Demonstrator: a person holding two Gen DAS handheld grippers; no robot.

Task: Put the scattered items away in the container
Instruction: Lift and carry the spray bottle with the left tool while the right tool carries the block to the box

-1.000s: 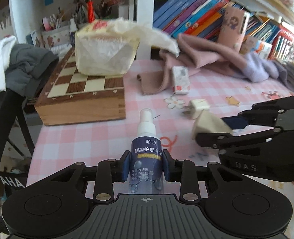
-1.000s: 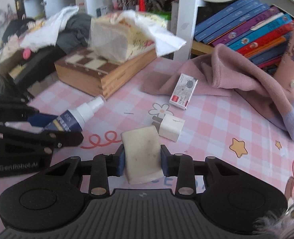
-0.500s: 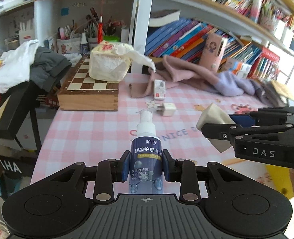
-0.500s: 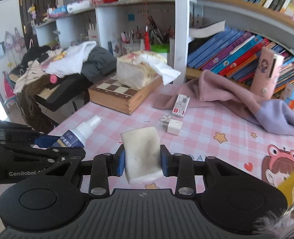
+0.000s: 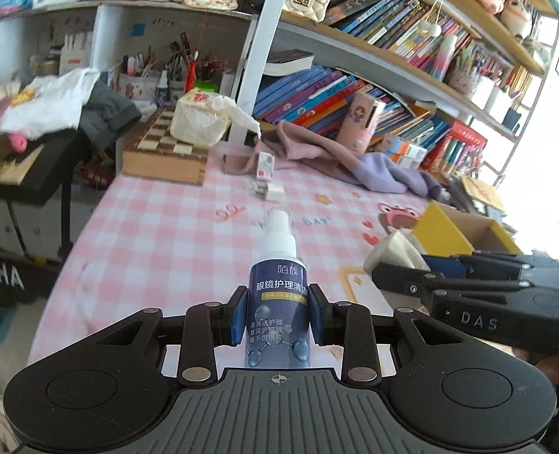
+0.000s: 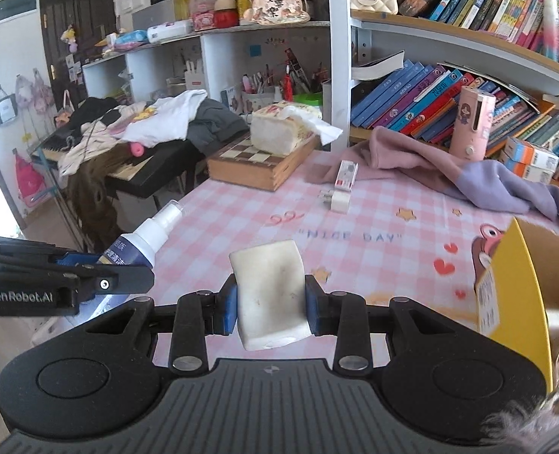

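Left gripper pinched a spray bottle by its dark blue label, blue pads pressed on both sides, white nozzle pointing away over the table. Right gripper pinched a cream-white eraser between its pads, the block standing upright and a little smudged. Both were held above the pink checked tablecloth, clear of its surface. In the left view the right gripper sat to the right with the eraser's pale end showing; in the right view the left gripper sat to the left, the bottle jutting past it.

Just beyond and right of the right gripper stood the container, a yellow cardboard box with an open top; in the left view the same box lay behind the right gripper.

Farther out on the cloth: a white charger plug and, near it, a small white-and-red packet, both loose. Behind them a pink and lilac garment sprawled toward the bookshelf. To the left, a wooden chessboard box carried a tissue pack. A pink cylinder-shaped device stood against the books.
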